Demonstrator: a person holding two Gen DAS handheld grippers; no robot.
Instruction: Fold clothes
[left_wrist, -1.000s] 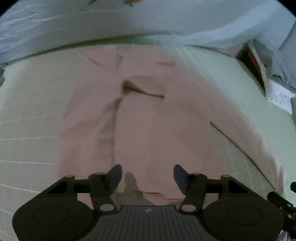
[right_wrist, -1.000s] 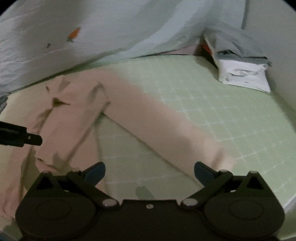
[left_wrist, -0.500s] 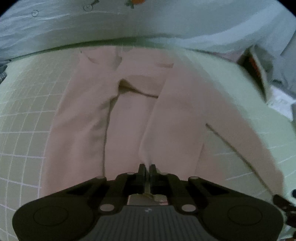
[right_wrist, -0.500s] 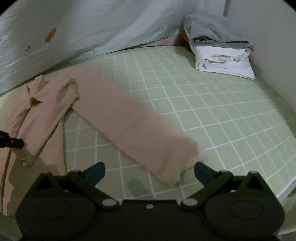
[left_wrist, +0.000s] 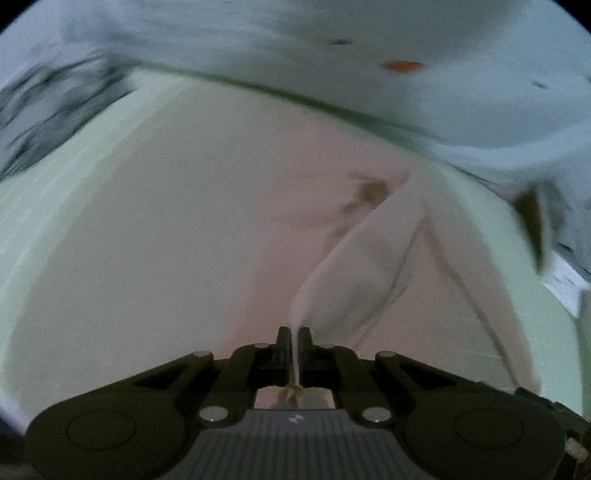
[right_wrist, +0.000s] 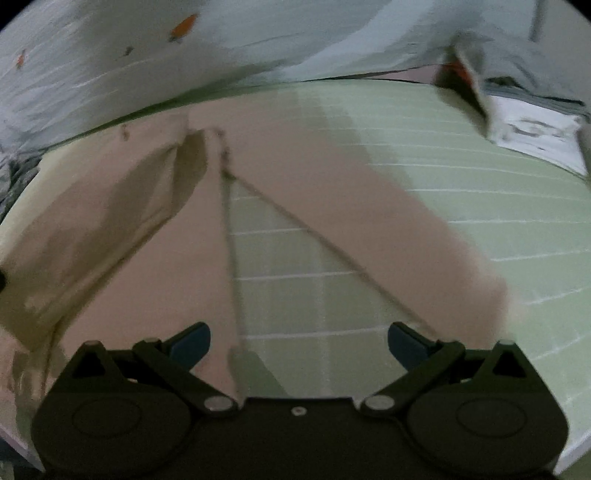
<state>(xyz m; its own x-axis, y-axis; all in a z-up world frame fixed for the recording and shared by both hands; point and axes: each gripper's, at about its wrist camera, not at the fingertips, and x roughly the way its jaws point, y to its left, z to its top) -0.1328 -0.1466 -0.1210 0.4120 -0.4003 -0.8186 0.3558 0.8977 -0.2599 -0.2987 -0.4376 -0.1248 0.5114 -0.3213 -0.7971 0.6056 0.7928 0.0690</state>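
You're only starting: left gripper (left_wrist: 294, 338) is pinching the pink top's (left_wrist: 184, 240) hem, right gripper (right_wrist: 299, 339) is hanging spread, sleeve (right_wrist: 369, 206) still unfolded.

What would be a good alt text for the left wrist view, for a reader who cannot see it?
The left gripper is shut on a fold of a pink garment, which lies spread on a pale green gridded mat. Light blue fabric with small orange marks fills the top; the picture is motion-blurred.

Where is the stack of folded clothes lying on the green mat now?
In the right wrist view the stack of folded clothes lies at the far right of the green mat, beside the pale blue sheet, apart from the pink garment.
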